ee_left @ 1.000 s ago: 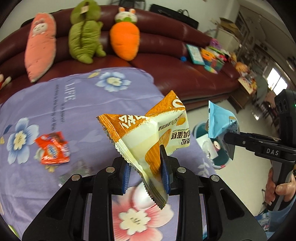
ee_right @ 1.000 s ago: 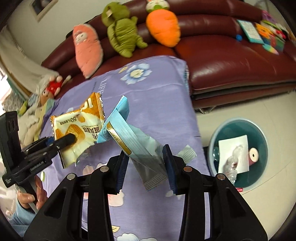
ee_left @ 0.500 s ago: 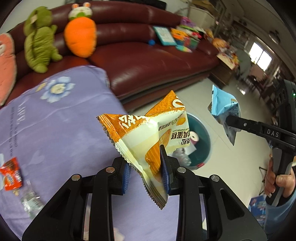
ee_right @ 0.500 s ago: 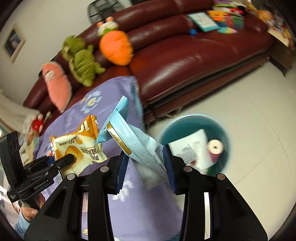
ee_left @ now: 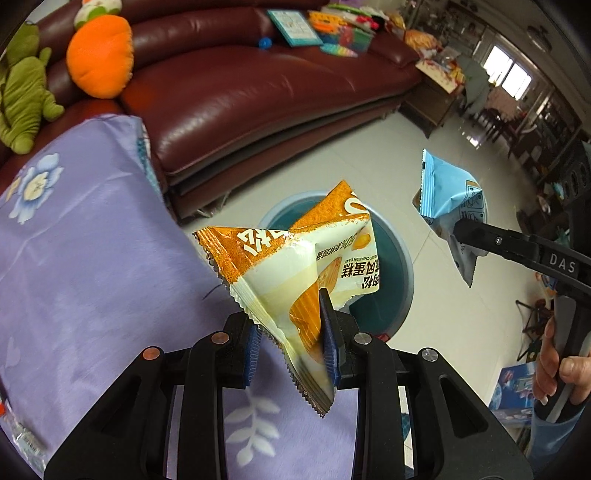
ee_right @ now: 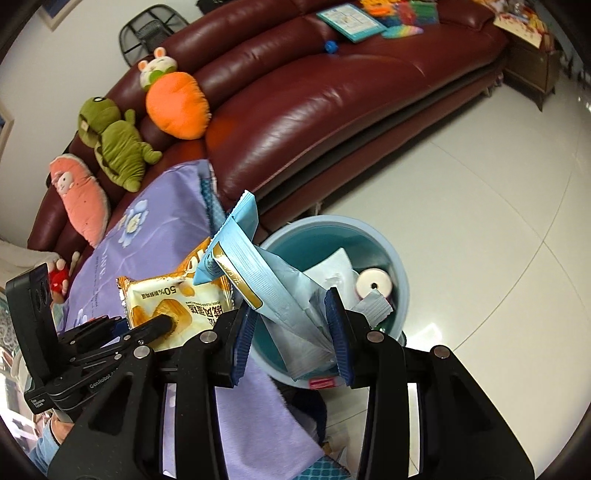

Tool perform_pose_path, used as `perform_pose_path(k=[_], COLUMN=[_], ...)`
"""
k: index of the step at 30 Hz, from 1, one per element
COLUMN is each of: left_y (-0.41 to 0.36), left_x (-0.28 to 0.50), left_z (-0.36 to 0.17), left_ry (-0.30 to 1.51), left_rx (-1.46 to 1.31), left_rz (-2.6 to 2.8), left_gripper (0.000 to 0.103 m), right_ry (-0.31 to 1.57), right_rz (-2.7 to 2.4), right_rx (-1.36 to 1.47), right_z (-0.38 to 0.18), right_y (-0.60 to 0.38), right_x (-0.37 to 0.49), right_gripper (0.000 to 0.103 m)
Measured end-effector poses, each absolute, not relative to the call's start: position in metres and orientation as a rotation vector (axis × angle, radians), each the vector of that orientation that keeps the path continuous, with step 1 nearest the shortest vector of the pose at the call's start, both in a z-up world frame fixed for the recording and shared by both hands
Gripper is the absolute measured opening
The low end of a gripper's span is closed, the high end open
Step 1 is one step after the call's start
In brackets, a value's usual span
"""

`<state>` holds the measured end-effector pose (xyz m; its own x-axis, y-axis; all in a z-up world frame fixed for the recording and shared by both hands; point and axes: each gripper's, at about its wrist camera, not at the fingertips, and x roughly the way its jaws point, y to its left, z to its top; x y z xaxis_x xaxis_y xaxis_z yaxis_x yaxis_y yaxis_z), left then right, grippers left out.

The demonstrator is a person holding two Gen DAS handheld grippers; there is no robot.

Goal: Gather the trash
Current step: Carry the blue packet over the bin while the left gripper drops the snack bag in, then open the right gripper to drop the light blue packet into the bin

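My left gripper (ee_left: 291, 341) is shut on an orange and cream cake wrapper (ee_left: 291, 266), held in the air at the table's right edge, in front of the blue trash bin (ee_left: 404, 258) on the floor. My right gripper (ee_right: 291, 334) is shut on a light blue snack wrapper (ee_right: 258, 284), held above the near rim of the bin (ee_right: 402, 280). The bin holds white paper (ee_right: 334, 269) and a tape roll (ee_right: 373, 282). The orange wrapper also shows in the right wrist view (ee_right: 173, 302), left of the bin. The blue wrapper shows in the left wrist view (ee_left: 448, 201), right of the bin.
A table with a purple flowered cloth (ee_left: 74, 258) is on the left. A dark red leather sofa (ee_left: 258, 85) stands behind, with plush toys (ee_right: 177, 103) and books (ee_right: 349, 22). White tiled floor (ee_right: 480, 221) surrounds the bin.
Both grippers have swung right, off the table toward the bin, each still holding its wrapper. The bin now lies right behind both wrappers.
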<state>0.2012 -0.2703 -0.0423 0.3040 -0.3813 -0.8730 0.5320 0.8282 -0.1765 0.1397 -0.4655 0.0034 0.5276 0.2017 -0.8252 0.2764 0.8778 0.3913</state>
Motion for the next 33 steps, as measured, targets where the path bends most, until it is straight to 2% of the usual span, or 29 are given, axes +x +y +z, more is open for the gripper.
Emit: perform_pose_path(k=[6,9,10,11,12,28,29,30,33], left_y=[-0.297,-0.305,-0.308,-0.310,-0.311,-0.290,-0.290,-0.288,-0.282], left_x=[0.214,0.217,0.217,0.217,0.216,0.208,0.207,0.208,0.209], left_z=[-0.063,-0.072,-0.074,-0.076,-0.077,-0.083,-0.081,-0.080,-0.078], left_ry=[1.151,1.157,1.153,1.146,1.140,1.177,1.175,1.173,1.172], left_rx=[0.158,0.153,0.158,0.166,0.169,0.149,0.146,0.142,0.131], left_rz=[-0.635,-0.657,-0.658,-0.654,-0.651,-0.629,-0.627,-0.625,-0.622], left_gripper=[0.030,0.054,0.070,0.081,0.084,0.088,0.088,0.088,0.090], right_ry=[1.049,1.051,1.052,1.053,1.055,1.092,1.098,1.105,1.119], right_rz=[-0.077,-0.091,-0.095,-0.099,-0.101,-0.096,-0.093,-0.093,-0.087], right_rx=[0.538,0.541,0.541,0.540,0.539,0.498,0.499,0.500,0.494], right_z=[-0.009,-0.012,-0.012,-0.013,-0.013,-0.022,-0.024,-0.025,-0.027], right_y=[-0.481,-0.487,-0.487,-0.488,-0.488,-0.469,-0.467,-0.464,-0.458], right_x=[0.147,0.150,0.150,0.151,0.152,0.173,0.174,0.175,0.178], right_gripper=[0.036,0.036,0.036,0.036,0.036,0.040,0.049,0.053,0.060])
